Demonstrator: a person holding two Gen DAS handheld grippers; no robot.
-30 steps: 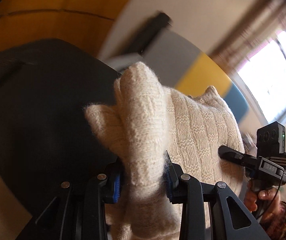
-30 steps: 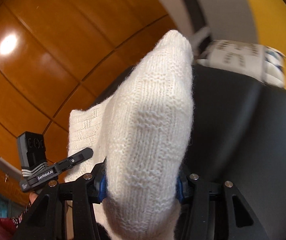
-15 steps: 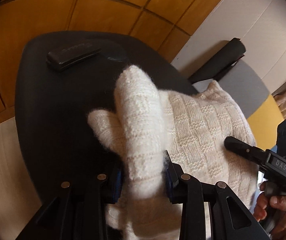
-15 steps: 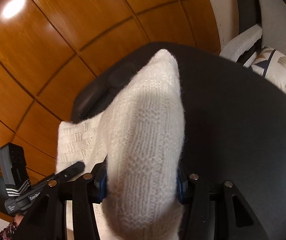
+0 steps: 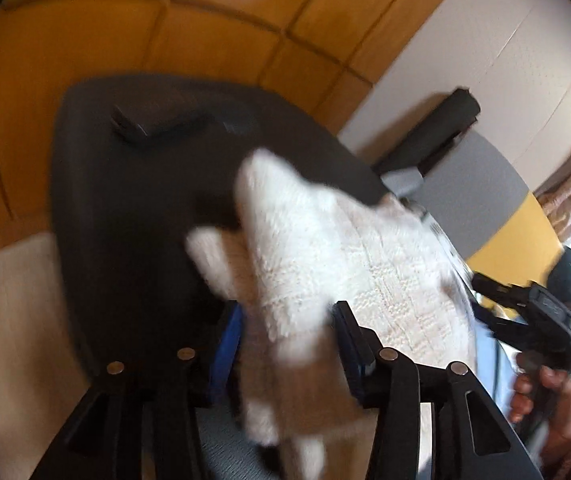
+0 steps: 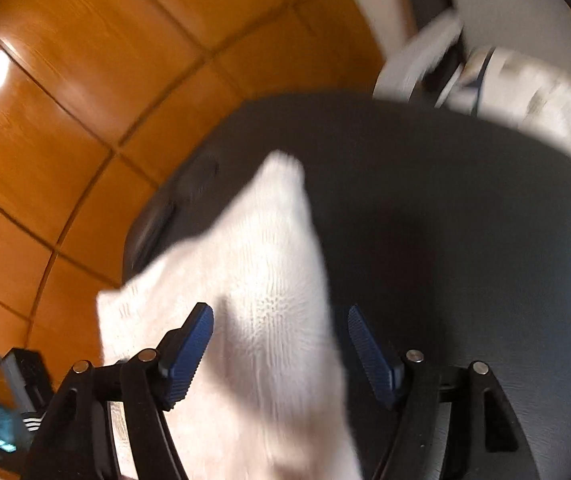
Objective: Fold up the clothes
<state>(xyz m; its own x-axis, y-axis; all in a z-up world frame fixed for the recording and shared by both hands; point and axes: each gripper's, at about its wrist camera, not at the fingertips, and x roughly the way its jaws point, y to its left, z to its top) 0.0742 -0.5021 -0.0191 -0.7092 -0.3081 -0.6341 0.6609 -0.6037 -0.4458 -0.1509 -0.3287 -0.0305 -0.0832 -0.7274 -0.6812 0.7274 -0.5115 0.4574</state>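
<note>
Knitwear fills both views: a cream sweater (image 5: 385, 280) hangs between the two tools over a dark round table (image 5: 133, 240), with a small black object (image 5: 157, 126) lying near the table's far edge. On the left side, the left gripper (image 5: 285, 348) has its blue pads pressed into a bunched corner of the knit, so the jaws stand narrow and clamped on the fabric. To the right, the right gripper (image 6: 281, 344) looks different: its blue fingers (image 6: 189, 344) stand wide, with clear gaps beside the cloth, which drapes through the gap instead of being pinched.

The step appears to be laying the sweater down on the table (image 6: 465, 240). Done well, the left tongs would lower their corner flat before letting go, both corners level, so the knit spreads without wrinkles. Soft, stretchy wool likely sags and slides, so a slow, even descent suits it. Motion blur hides finer detail.
</note>
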